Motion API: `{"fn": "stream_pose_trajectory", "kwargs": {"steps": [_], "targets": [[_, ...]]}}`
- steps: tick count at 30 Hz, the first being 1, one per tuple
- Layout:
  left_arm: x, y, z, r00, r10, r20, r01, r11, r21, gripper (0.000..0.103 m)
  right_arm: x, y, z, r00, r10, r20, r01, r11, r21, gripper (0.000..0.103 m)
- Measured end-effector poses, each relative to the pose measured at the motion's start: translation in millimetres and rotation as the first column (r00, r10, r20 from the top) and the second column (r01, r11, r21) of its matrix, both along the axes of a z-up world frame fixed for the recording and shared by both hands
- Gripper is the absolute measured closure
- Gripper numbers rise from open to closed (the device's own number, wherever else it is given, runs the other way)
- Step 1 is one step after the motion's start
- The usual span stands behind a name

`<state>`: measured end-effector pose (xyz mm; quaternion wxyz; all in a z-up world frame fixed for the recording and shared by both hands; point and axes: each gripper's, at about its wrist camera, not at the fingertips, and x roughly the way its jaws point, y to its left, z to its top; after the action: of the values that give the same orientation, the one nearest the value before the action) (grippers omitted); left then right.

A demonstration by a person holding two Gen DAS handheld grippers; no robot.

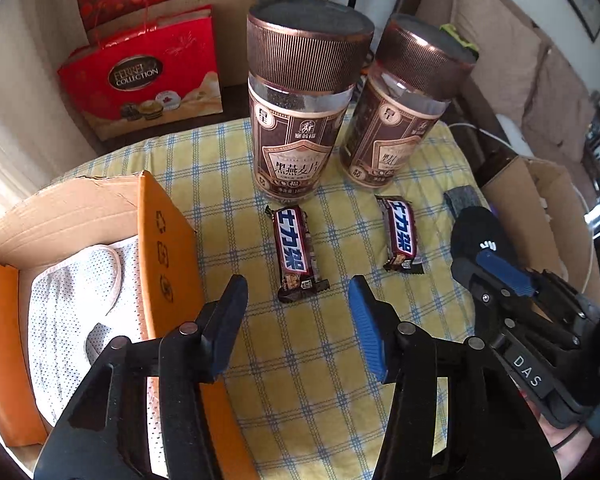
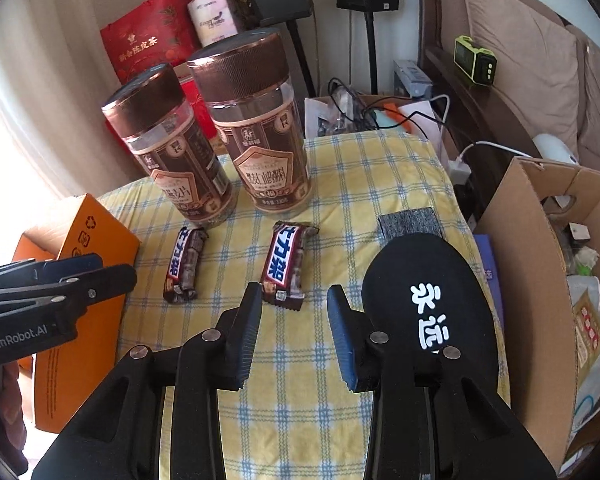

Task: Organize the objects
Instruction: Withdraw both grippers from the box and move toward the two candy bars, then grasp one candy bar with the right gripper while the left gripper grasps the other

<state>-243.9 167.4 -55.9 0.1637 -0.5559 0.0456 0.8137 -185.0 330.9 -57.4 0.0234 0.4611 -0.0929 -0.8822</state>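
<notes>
Orange box [image 1: 168,240] – near end cut by lower edge in my left wrist view; white mesh cloth [image 1: 72,312] inside partly behind my left hand-held gripper [image 1: 298,308] arms. Right jar [image 1: 396,120] label half hidden by left jar [image 1: 300,120]; small print on both too fine to read. Black insole [image 2: 420,300] – heel end behind my right hand-held gripper [image 2: 294,308] finger. Grey pad [image 2: 412,220] partly under insole. Brown carton [image 2: 540,260] contents a jumble, cannot tell.
</notes>
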Motion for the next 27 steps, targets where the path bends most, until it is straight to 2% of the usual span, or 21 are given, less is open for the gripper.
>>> {"fn": "stream_pose_trajectory", "kwargs": {"steps": [4,7,12,21,27], "targets": [[-10.9,11.1,-10.2,1.0,0.019,0.019,-0.019,0.999,-0.038,0.054,-17.6,1.3,-6.7,1.0,-0.003,0.022,0.004,1.0,-0.011,0.069],[-18.1,17.6,-13.3,0.999,0.031,0.038,-0.03,0.999,-0.028,0.054,-27.2,0.6,-12.4,0.999,0.001,0.033,0.0,1.0,-0.011,0.069],[-23.4,30.6,-12.4,1.0,0.022,0.017,-0.021,0.998,-0.052,0.055,-35.6,1.0,-22.1,0.999,-0.005,0.045,0.006,1.0,-0.022,0.069],[-37.2,42.7,-43.3,0.998,0.057,0.041,-0.051,0.99,-0.133,0.06,-41.4,-5.2,-35.2,0.999,0.006,0.045,-0.005,0.999,-0.035,0.068],[-48.2,38.2,-61.4,0.992,0.093,0.089,-0.081,0.988,-0.129,0.06,-46.4,-11.5,-42.3,0.999,0.016,0.046,-0.016,1.0,-0.013,0.068]]}}
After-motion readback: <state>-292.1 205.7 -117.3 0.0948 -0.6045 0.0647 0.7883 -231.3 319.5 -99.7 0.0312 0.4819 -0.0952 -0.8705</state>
